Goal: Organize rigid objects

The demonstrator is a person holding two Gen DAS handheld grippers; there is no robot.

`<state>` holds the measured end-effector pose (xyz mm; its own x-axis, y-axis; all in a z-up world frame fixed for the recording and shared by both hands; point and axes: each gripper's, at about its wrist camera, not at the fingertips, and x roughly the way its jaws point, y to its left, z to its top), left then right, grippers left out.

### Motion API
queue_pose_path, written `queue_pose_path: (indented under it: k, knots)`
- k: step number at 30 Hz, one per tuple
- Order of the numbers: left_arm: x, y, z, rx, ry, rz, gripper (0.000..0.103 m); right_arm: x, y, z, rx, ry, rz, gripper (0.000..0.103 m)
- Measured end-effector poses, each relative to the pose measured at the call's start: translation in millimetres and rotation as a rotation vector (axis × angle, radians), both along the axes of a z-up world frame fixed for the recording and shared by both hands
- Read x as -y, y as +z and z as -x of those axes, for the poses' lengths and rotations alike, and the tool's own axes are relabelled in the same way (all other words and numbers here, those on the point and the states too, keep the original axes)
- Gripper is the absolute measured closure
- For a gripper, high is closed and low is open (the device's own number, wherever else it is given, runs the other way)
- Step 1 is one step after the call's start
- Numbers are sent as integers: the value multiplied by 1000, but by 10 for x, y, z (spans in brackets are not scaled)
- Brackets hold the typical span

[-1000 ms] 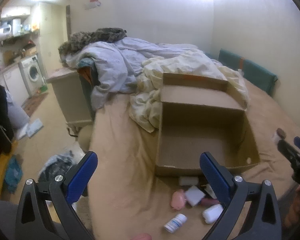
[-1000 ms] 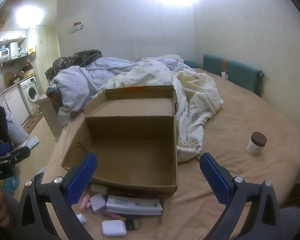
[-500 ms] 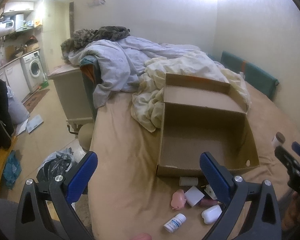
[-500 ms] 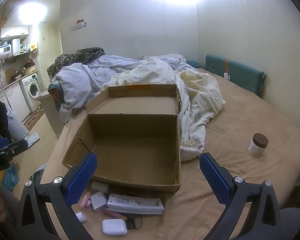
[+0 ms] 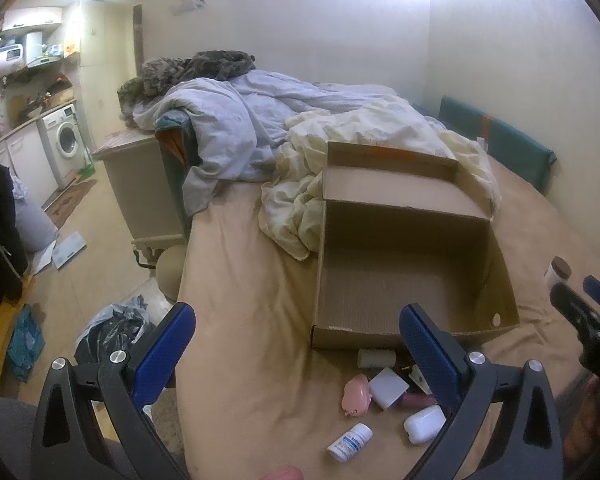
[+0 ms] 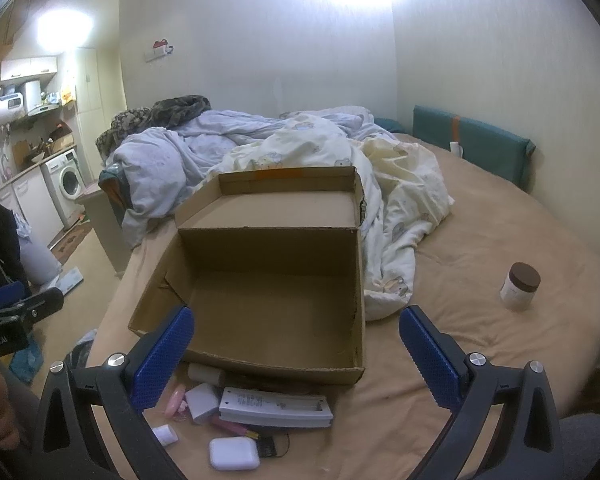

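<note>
An open cardboard box (image 6: pixel 276 280) is seen lying empty on the bed (image 6: pixel 480 360), its lid flap folded back toward the rumpled duvet (image 6: pixel 392 208). Nothing has yet been placed inside it, so the task is judged to be at its start.

The small rigid things are clustered on the sheet just in front of the box's near wall: a white remote (image 6: pixel 276 407), a white earbud case (image 6: pixel 234 453), a white block (image 6: pixel 202 401), a pink item (image 5: pixel 356 394) and a small white bottle (image 5: pixel 349 442). A brown-lidded jar (image 6: pixel 520 286) stands well apart at about 3 o'clock from the box.

The left gripper (image 5: pixel 296 354) and the right gripper (image 6: pixel 296 356) are both held above the bed with fingers spread wide and nothing between them.

Several risks can be judged from here. The pile is tightly packed, so neighbouring pieces could be nudged or caught when one is pinched. The mattress is soft, so a thing pressed from above may sink or tip away from the fingers. The smooth rounded case and the bottle could slip or roll. The jar could be toppled if it is approached from the side. The box's low front wall could be knocked if a carried thing is lifted too little.
</note>
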<state>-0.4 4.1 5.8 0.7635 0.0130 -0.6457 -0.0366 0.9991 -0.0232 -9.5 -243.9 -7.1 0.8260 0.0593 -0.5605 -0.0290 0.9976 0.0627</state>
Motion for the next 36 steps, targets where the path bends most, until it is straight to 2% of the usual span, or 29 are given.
queue_pose_path:
  k: [10, 15, 19, 21, 23, 25, 27, 28, 30, 32, 34, 36]
  knots:
    - [32, -56, 2, -9, -6, 2, 1, -1, -2, -3, -1, -1, -6, 0]
    - [-10, -129, -57, -71, -29, 42, 1, -8, -8, -5, -6, 5, -4, 0]
    - [-29, -153, -74, -82, -36, 39, 1, -10, 1, 5, 1, 6, -6, 0]
    - [16, -247, -147, -141, -78, 36, 1, -1, 1, 5, -3, 6, -9, 0]
    - [92, -435, -234, -252, -144, 52, 5, 5, -19, -18, -23, 7, -14, 0]
    - [162, -614, -290, -343, -168, 36, 11, 26, -85, -71, -80, 25, -32, 0]
    - [196, -780, -317, -417, -167, 12, 13, 33, -223, -156, -186, 72, -79, 0]
    - [196, -855, -338, -453, -166, 19, 15, 42, -306, -194, -253, 95, -118, 0]
    - [211, -1032, -399, -543, -173, 44, 17, 63, -402, -225, -320, 121, -173, 0]
    - [274, -1244, -433, -626, -184, 23, 21, 98, -495, -262, -384, 139, -215, 0]
    - [343, -1429, -433, -697, -199, 2, 24, 136, -631, -309, -465, 137, -255, 0]
    - [374, -1529, -422, -732, -207, 23, 25, 147, -832, -362, -584, 141, -310, 0]
